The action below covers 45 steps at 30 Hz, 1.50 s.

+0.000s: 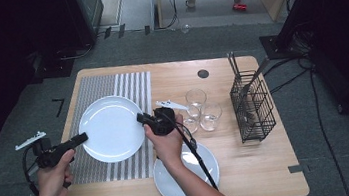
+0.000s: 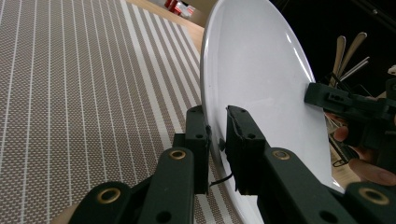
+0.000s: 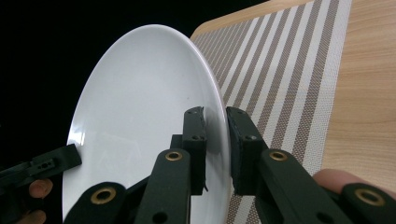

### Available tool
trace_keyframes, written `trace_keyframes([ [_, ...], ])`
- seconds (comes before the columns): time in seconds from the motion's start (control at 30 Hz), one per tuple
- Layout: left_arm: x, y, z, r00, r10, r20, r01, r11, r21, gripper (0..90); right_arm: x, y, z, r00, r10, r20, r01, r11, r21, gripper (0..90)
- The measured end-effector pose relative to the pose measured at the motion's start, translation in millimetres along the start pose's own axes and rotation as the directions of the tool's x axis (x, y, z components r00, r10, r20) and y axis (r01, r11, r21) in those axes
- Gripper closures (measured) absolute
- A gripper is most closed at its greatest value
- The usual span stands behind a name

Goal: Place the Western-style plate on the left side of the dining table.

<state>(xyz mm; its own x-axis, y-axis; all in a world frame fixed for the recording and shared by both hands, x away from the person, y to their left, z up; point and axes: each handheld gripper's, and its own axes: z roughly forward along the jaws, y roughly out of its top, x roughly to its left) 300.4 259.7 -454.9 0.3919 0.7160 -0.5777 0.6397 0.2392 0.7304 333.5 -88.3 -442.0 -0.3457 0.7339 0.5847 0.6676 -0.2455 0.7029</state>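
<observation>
A large white plate (image 1: pixel 112 128) is held level over the striped placemat (image 1: pixel 130 83), gripped at two opposite rims. My left gripper (image 1: pixel 84 138) is shut on its left rim; in the left gripper view the left gripper (image 2: pixel 217 140) has its pads on either face of the plate (image 2: pixel 261 70). My right gripper (image 1: pixel 139 117) is shut on the right rim. The right gripper view shows the right gripper (image 3: pixel 215 135) pinching the plate (image 3: pixel 140 102) edge, with the left gripper (image 3: pixel 51 163) at the far rim.
A second white plate (image 1: pixel 186 169) lies near the table's front edge under my right forearm. Three clear glasses (image 1: pixel 196 98) stand right of the mat. A black wire basket (image 1: pixel 251 106) with cutlery stands further right. A wooden table (image 1: pixel 251 164) lies beneath.
</observation>
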Motion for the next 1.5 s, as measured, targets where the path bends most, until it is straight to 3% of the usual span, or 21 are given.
trace_keyframes([
  [0.47, 11.7, 9.7, 8.0, 0.9998, -0.019, -0.008, 0.019, 0.9998, 0.002, 80.0, -4.8, 10.6, 22.1, 1.0000, 0.009, 0.003, -0.009, 1.000, 0.007, 78.6],
  [0.77, 19.5, 15.6, 15.7, 0.9994, -0.032, -0.008, 0.033, 0.9994, 0.009, 79.5, -13.7, 11.3, 41.2, 0.9992, 0.039, 0.005, -0.040, 0.999, 0.035, 77.4],
  [1.3, 47.6, 29.3, 38.4, 0.9956, -0.058, -0.073, 0.061, 0.9976, 0.034, 78.4, -20.8, 19.3, 78.0, 0.9973, 0.050, 0.053, -0.054, 0.995, 0.082, 76.7],
  [1.5, 56.0, 31.7, 49.1, 0.9924, -0.073, -0.099, 0.079, 0.9955, 0.052, 78.1, -30.0, 17.6, 95.6, 0.9930, 0.081, 0.085, -0.090, 0.991, 0.097, 75.9],
])
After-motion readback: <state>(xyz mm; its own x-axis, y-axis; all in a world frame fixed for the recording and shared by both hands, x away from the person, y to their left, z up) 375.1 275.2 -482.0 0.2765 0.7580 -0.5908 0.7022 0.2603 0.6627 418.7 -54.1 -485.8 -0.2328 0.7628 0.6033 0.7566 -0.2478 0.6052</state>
